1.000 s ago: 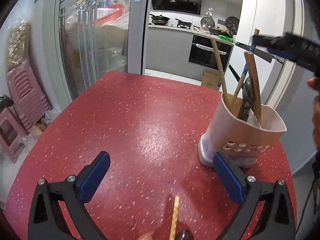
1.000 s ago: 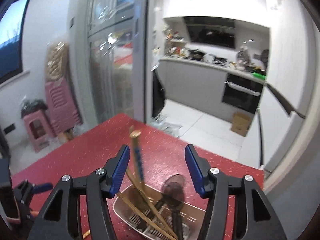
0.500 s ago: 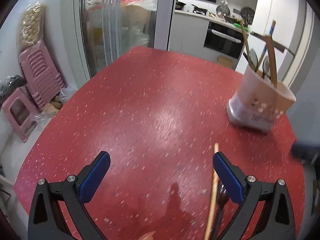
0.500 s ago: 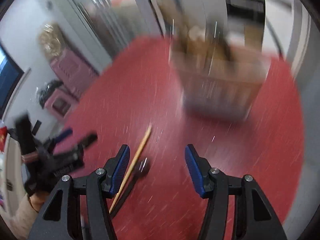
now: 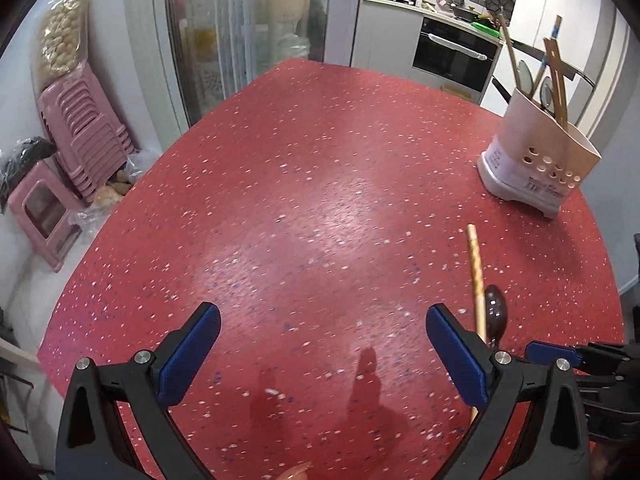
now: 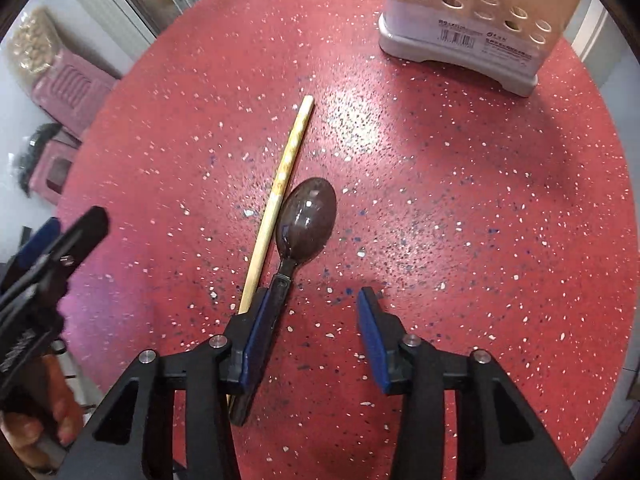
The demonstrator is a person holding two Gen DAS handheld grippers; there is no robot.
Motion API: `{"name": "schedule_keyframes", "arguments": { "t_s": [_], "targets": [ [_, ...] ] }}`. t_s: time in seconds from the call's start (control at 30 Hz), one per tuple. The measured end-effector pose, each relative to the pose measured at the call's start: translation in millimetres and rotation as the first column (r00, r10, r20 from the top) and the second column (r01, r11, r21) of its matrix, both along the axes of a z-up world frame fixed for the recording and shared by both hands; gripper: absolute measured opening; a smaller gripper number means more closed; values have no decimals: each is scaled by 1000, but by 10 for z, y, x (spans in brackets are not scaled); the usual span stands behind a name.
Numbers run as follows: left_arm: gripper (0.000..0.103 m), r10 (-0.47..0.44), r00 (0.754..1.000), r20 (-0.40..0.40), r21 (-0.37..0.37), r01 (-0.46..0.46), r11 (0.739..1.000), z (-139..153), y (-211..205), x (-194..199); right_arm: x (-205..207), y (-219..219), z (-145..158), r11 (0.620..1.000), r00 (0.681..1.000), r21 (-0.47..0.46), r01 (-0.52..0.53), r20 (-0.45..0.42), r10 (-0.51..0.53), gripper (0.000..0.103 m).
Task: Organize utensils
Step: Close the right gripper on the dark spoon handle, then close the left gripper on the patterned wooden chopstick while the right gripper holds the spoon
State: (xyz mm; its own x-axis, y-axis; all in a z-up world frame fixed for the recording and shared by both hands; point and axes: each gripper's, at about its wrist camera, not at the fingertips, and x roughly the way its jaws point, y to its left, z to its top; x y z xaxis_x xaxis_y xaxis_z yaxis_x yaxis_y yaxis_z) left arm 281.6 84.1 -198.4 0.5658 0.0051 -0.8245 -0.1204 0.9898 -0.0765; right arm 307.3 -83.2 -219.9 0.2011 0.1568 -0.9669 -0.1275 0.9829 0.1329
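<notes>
A dark brown spoon (image 6: 307, 218) and a single wooden chopstick (image 6: 280, 188) lie side by side on the red speckled table (image 6: 480, 200). My right gripper (image 6: 312, 320) is open, low over the table; its left pad lies against the spoon's handle. A beige utensil holder (image 6: 472, 20) stands beyond. In the left wrist view my left gripper (image 5: 320, 344) is open and empty over the table; the chopstick (image 5: 475, 264) and spoon (image 5: 495, 308) lie by its right finger, and the holder (image 5: 536, 160) with several utensils stands far right.
Stacked pink stools (image 5: 76, 136) stand on the floor left of the table. A glass sliding door (image 5: 240, 32) and a kitchen with an oven (image 5: 452, 56) lie beyond. The right gripper's tip (image 5: 552, 354) shows at the left view's right edge.
My right gripper has dropped from above the holder down to the spoon and chopstick. My left gripper has pulled back from the holder toward the near side of the table.
</notes>
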Motion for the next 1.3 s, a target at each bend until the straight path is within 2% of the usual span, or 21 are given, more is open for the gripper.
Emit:
{"name": "schedule_keyframes", "arguments": {
  "t_s": [0.23,0.3,0.37,0.43,0.47,0.6,0.7,0.87,0.93,1.07,1.2,1.3],
  "targets": [
    [103,21,1000,0,-27,-21,999,-27,189,-82,0,388,-38,993,1000,-121,0,20,2,45],
    [103,16,1000,0,-38,-16,999,-23,202,-85,-24,578,-49,987,999,-158,-27,43,34,36],
    [103,4,1000,4,-35,-4,999,-11,181,-98,-44,617,-53,987,998,-154,-45,45,52,30],
    [103,-17,1000,7,-28,17,999,5,138,-113,-56,600,-55,988,998,-143,-56,34,61,15],
    [103,-32,999,9,-25,32,999,12,104,-120,-88,593,-56,988,998,-144,-57,30,62,14],
    [103,-84,996,-14,-19,83,996,11,-72,-71,-162,316,-37,992,997,-114,-62,40,67,12],
    [103,-134,989,-56,-20,133,991,-35,-238,11,-233,-4,-17,997,997,-50,-60,48,62,12],
    [103,-238,960,-146,-25,236,971,-155,-608,177,-301,-419,11,998,995,34,-49,86,46,12],
    [103,-255,952,-171,-23,255,967,-188,-719,236,-321,-636,51,995,993,90,-41,115,31,12],
    [103,-282,936,-211,-6,288,958,-245,-953,348,-369,-1021,67,983,994,181,-14,113,-7,12],
    [103,-317,913,-259,51,340,939,-328,-1177,412,-464,-1287,99,971,992,241,12,116,-42,12],
    [103,-334,901,-276,49,361,931,-337,-1297,444,-462,-1503,103,963,991,270,28,121,-63,12]
  ]
}}
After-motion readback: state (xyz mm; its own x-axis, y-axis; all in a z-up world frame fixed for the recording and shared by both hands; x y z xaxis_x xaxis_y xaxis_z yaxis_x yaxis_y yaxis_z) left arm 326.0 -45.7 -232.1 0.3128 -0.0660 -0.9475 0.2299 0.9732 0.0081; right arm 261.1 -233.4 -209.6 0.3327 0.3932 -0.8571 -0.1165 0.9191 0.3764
